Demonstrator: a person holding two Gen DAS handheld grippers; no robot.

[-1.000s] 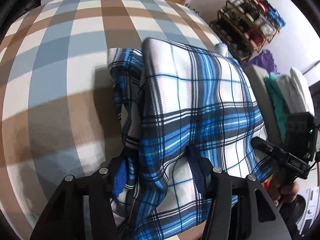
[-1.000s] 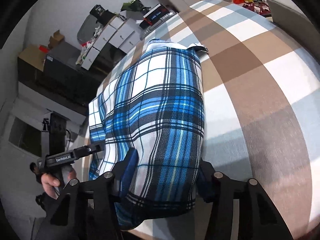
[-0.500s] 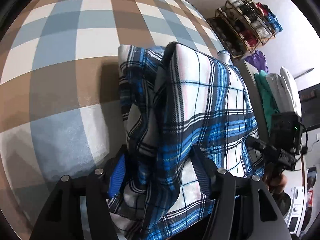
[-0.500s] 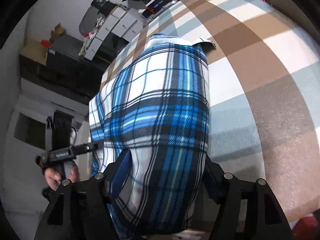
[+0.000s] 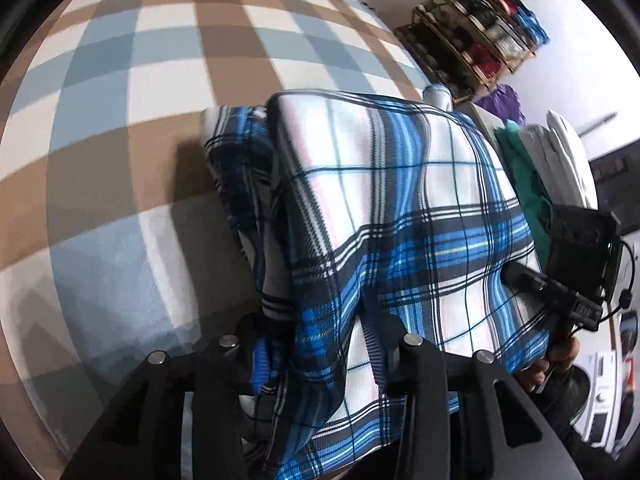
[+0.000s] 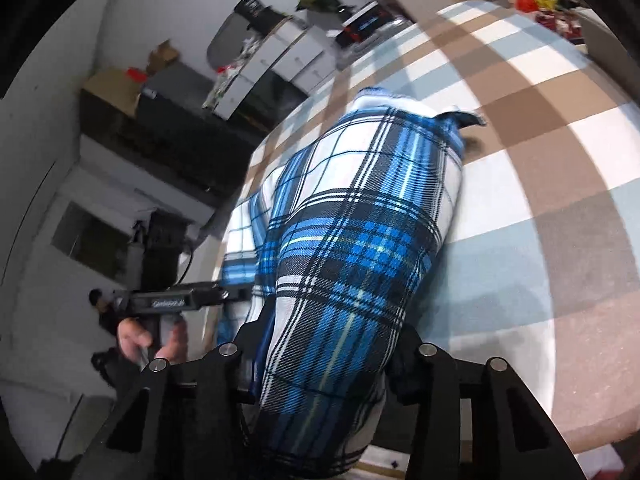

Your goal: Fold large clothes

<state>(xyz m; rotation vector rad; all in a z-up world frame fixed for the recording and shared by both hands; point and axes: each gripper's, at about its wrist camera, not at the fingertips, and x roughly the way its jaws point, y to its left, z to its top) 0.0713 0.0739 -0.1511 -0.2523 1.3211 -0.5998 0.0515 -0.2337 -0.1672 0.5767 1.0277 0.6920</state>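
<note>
The folded blue plaid shirt (image 5: 400, 208) lies on a bed with a brown, blue and white checked cover (image 5: 132, 128), and its near edge runs back between both pairs of jaws. The left gripper (image 5: 316, 364) has bunched layers of the shirt between its fingers; its jaws are closing and the pads press on the cloth from both sides. The right gripper (image 6: 324, 364) likewise has a thick fold of the shirt filling the gap between its fingers, with its jaws closing onto it. Ahead of the jaws the shirt stretches away over the cover. Beyond the left jaws and off to the right stands a shoe rack (image 5: 476, 36); nearer lie folded green and white clothes (image 5: 548, 160).
</note>
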